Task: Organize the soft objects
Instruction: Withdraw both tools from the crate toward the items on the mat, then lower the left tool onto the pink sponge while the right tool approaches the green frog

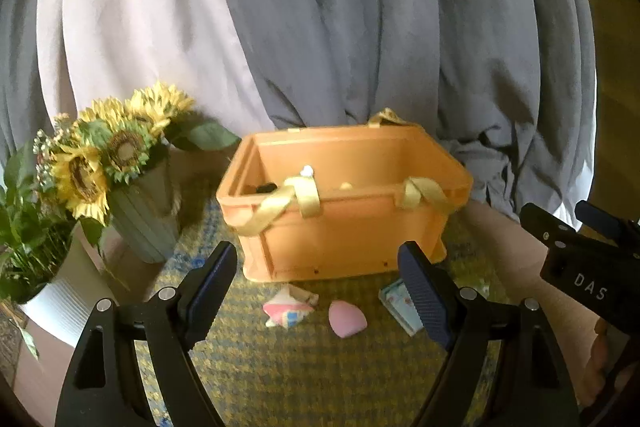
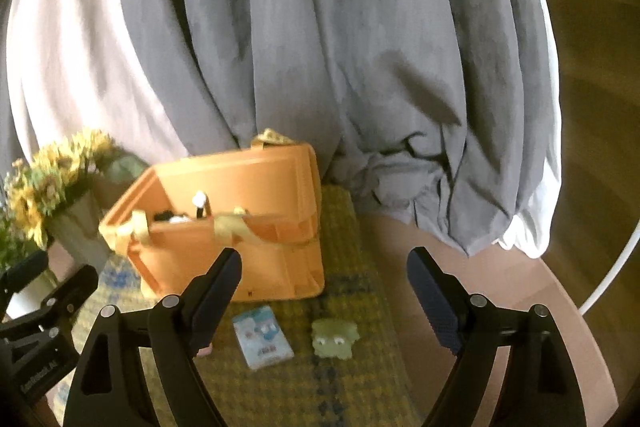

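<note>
An orange bin [image 1: 344, 227] with yellow strap handles stands on a woven yellow mat [image 1: 280, 379]; it also shows in the right wrist view [image 2: 240, 227], with a few items inside. In front of it lie a pink and white soft toy [image 1: 289, 309], a pink egg-shaped sponge [image 1: 347, 318] and a light blue tissue pack [image 1: 400, 303]. The right wrist view shows the tissue pack [image 2: 263, 338] and a green frog-like soft toy [image 2: 334, 339]. My left gripper [image 1: 320, 267] is open and empty above the mat. My right gripper [image 2: 324, 271] is open and empty above the frog toy.
A vase of sunflowers [image 1: 120, 163] and a white potted plant [image 1: 52, 291] stand left of the bin. Grey and white curtains [image 1: 320, 19] hang behind. The round table's edge [image 2: 560, 307] curves at the right. The right gripper's body [image 1: 588, 267] shows at the left view's right edge.
</note>
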A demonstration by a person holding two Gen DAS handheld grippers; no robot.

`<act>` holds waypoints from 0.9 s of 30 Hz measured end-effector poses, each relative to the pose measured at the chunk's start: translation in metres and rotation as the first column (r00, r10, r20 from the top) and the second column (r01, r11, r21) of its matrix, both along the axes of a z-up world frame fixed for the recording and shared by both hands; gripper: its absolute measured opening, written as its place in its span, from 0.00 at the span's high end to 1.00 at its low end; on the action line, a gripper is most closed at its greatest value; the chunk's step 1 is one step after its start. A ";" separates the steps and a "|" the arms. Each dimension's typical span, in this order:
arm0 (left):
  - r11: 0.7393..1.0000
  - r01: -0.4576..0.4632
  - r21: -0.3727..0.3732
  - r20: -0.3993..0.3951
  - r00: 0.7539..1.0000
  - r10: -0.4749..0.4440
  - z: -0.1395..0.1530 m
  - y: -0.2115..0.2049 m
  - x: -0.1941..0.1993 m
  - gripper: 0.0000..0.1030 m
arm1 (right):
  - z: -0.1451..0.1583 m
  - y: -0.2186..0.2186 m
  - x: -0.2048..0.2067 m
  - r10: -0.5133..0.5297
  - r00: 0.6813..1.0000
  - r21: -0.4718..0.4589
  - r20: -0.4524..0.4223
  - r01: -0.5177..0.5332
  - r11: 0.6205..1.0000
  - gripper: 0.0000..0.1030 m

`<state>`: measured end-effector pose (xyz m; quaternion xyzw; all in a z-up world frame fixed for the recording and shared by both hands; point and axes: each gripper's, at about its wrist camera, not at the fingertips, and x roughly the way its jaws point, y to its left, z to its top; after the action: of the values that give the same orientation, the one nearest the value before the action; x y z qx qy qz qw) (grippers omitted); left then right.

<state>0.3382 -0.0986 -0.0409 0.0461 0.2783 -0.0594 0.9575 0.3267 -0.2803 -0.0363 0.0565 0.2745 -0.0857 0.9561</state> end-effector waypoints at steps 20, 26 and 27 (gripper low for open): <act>0.998 0.014 0.054 -0.150 0.989 -0.006 -0.065 -0.008 0.006 0.20 | -0.056 -0.005 0.002 0.007 0.991 -0.004 -0.136 -0.007 1.000 0.17; 0.999 0.029 0.043 -0.204 0.979 -0.019 -0.083 -0.009 0.017 0.20 | -0.073 -0.007 0.012 0.010 0.985 0.015 -0.173 -0.008 1.000 0.17; 0.999 0.031 0.038 -0.212 0.977 -0.022 -0.086 -0.010 0.019 0.20 | -0.076 -0.007 0.014 0.011 0.983 0.019 -0.181 -0.008 1.000 0.17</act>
<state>0.3573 -0.1085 -0.1269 0.0630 0.3791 -0.0710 0.9205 0.3407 -0.2875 -0.1121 0.0558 0.3615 -0.0834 0.9269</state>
